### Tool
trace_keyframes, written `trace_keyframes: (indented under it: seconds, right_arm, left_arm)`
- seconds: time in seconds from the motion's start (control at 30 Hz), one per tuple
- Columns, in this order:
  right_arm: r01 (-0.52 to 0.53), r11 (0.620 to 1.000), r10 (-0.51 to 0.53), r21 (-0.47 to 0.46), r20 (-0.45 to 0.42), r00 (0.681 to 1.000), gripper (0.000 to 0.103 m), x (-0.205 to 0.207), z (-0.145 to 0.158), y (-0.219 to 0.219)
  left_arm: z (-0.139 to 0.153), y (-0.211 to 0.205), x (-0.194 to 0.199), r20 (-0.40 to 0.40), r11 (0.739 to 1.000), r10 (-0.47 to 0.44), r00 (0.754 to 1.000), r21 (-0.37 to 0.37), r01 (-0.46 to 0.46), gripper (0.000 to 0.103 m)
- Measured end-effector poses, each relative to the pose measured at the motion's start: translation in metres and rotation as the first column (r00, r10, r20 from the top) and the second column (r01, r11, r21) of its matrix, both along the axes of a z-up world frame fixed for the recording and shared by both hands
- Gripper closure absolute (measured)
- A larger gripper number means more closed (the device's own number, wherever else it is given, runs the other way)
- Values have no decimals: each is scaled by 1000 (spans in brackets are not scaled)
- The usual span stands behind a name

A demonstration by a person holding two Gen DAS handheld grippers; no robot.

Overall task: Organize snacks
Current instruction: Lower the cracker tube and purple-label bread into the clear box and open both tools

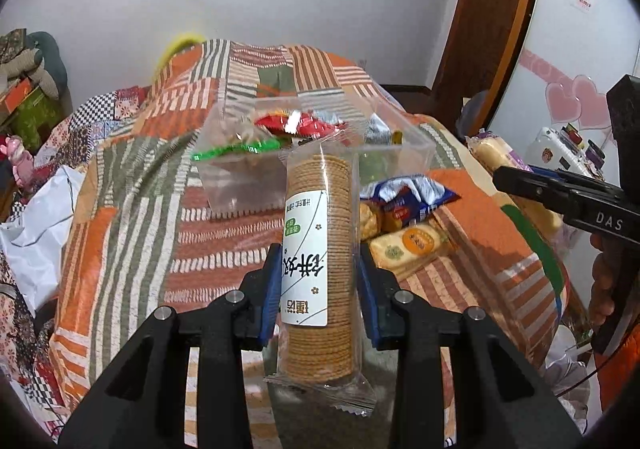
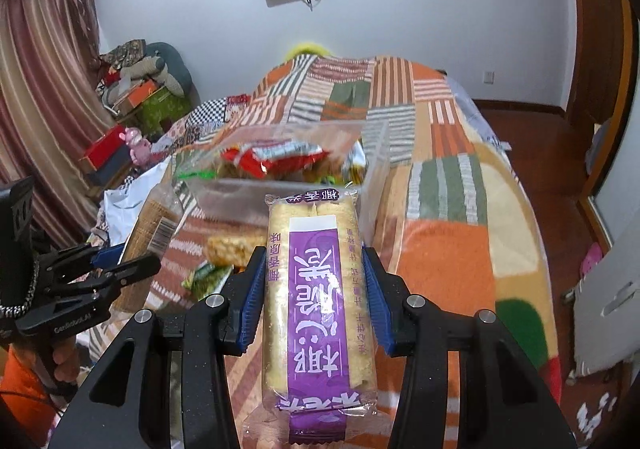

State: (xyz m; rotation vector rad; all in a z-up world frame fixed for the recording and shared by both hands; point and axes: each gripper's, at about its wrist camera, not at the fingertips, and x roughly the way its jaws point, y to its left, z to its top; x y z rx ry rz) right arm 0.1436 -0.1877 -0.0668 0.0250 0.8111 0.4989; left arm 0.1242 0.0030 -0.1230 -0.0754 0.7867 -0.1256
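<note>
My left gripper (image 1: pixel 318 269) is shut on a clear sleeve of round brown crackers (image 1: pixel 320 249) with a white label, held above the quilt. My right gripper (image 2: pixel 314 281) is shut on a long pale snack pack with a purple label (image 2: pixel 316 289). Ahead of both stands a clear plastic box (image 1: pixel 240 185), also in the right wrist view (image 2: pixel 376 169), holding red and green snack packets (image 1: pixel 296 125). Loose snacks lie on the quilt right of the crackers: a blue-and-white bag (image 1: pixel 408 197) and a yellow cracker pack (image 1: pixel 408 245). The right gripper shows at the right edge of the left wrist view (image 1: pixel 560 197).
A striped patchwork quilt (image 1: pixel 132 185) covers the bed. White plastic bags (image 1: pixel 36 225) lie at its left edge. Boxes and a chair with clothes (image 2: pixel 144 89) stand at the far left by a curtain. A wooden door (image 1: pixel 492 9) and wood floor (image 2: pixel 532 145) are on the right.
</note>
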Motion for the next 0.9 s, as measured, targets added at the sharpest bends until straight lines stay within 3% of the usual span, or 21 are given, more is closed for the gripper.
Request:
trace_keyframes:
  seconds: [0.37,0.9]
  right_arm:
    - [0,999,-2,34,62,998,60,28,21,10]
    - [-2,999,0,48,43,999,60,72,12,39]
  left_arm:
    - [23,23,27,61,999,46,997,5,-47,68]
    - [17,58,95,38,995,94,995,19,-95,68]
